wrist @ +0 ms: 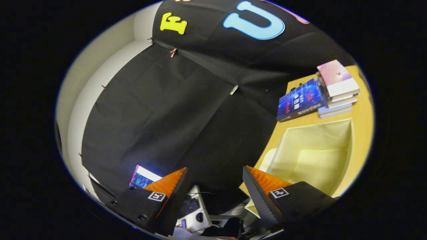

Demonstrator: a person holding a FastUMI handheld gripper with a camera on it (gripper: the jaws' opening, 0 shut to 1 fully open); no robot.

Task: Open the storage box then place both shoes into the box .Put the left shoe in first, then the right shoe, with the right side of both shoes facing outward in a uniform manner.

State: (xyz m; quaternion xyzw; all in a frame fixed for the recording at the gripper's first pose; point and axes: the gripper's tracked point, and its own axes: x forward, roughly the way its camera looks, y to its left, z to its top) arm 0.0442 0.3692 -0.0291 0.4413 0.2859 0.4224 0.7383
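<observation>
My gripper (215, 173) is open, its two fingers spread wide with nothing between them. It is tilted and points mostly at the booth's black cloth wall, off the edge of the table. The storage box (347, 133), a pale cream fabric bin with its top open, sits on the wooden table (362, 110) to the right of and beyond the right finger. Its inside looks bare as far as I can see. No shoe is in sight.
A stack of books (335, 88) lies on the table behind the box, with a dark blue book (298, 100) leaning beside it. Below the fingers are a lit screen (143, 176) and grey equipment (195, 210).
</observation>
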